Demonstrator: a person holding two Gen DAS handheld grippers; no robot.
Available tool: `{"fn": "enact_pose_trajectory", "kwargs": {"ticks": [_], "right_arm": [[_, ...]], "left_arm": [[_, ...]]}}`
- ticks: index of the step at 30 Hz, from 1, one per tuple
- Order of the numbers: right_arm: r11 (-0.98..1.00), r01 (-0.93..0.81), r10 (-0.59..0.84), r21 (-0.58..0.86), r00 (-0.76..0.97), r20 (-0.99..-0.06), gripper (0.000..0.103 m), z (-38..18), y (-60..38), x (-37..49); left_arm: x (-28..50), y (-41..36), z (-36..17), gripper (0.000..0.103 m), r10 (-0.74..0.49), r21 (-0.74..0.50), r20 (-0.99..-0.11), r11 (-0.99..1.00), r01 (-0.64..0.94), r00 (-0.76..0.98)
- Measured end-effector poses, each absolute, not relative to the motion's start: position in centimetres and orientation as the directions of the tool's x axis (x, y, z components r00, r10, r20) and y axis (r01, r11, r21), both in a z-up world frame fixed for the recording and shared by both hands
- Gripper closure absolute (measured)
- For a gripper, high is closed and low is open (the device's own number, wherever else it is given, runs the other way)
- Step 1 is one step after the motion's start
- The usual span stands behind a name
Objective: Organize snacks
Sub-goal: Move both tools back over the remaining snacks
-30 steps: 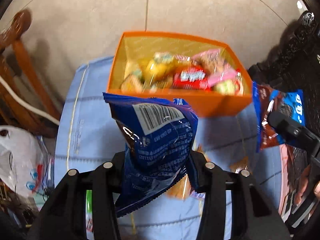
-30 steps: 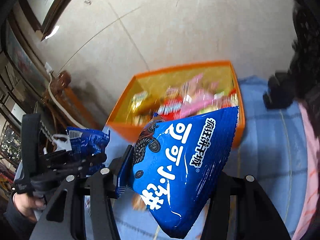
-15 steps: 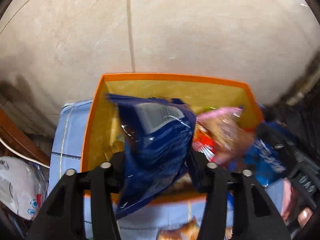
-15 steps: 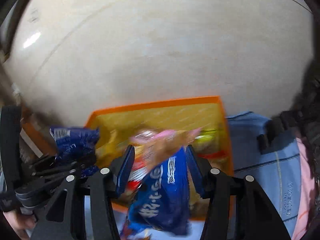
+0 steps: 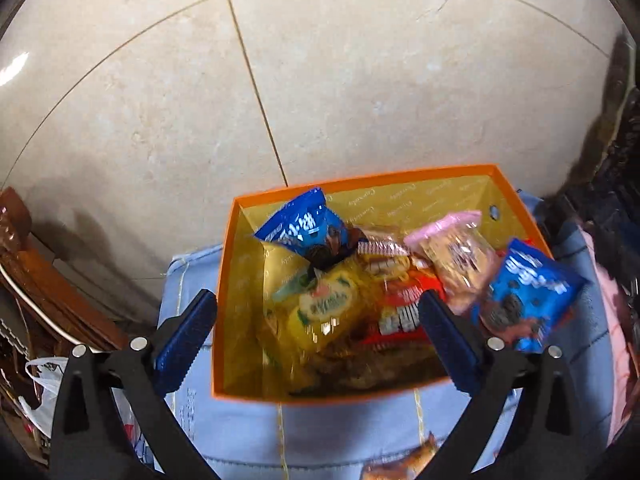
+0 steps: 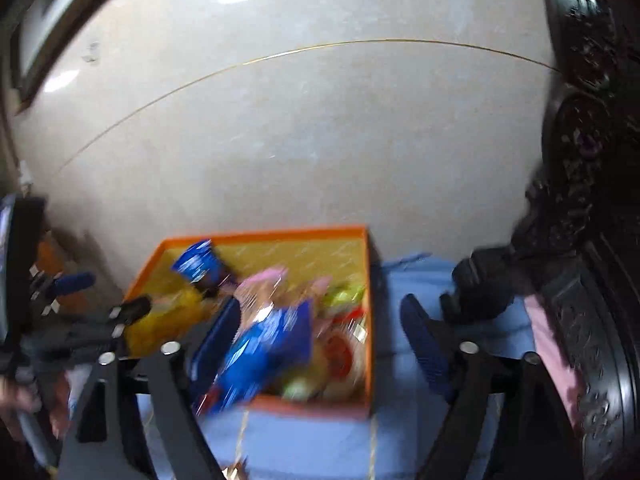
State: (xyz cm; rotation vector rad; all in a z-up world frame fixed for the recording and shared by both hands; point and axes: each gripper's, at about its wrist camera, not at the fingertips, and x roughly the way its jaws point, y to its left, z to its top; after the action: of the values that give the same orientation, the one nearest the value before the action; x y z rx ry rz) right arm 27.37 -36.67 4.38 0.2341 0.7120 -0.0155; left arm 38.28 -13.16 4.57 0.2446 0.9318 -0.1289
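— What is shown nearest?
— Both the left gripper (image 5: 318,326) and right gripper (image 6: 320,340) are spread wide, nothing held.

— And beyond?
— A blue snack bag (image 5: 528,300) is perched on the orange box (image 5: 320,394) rim; it could be tipped out.

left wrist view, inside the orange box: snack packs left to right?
Blue cookie bag at the back-left → yellow pack → red pack → pink pack → blue cookie bag at the right wall.
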Motion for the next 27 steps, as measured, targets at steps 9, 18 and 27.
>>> {"fn": "enact_pose_trajectory", "kwargs": {"ticks": [9,18,27], "right_arm": [[0.974,0.095,0.113,0.205,0.577,-0.809,0.004,-2.0,-33.6,15.3],[0.953,0.219,0.092,0.210,0.451,-0.888,0.004,-7.2,-33.1,7.7],[0.939,0.210,0.157,0.273,0.446,-0.881,0.004,-8.3,-33.4,7.3]], "left_arm": [[28.3,-8.7,1.6,0.005,-0.009,0.121,-0.865,0.967,0.226,0.502],[19.1,-5.9,-6.1,0.005,0.027,0.093,-0.945,0.978,0.188,0.325],[22.0,-9.3,-7.8,0.005,0.013,0.071,-0.958,0.978,0.195,0.286]]}}
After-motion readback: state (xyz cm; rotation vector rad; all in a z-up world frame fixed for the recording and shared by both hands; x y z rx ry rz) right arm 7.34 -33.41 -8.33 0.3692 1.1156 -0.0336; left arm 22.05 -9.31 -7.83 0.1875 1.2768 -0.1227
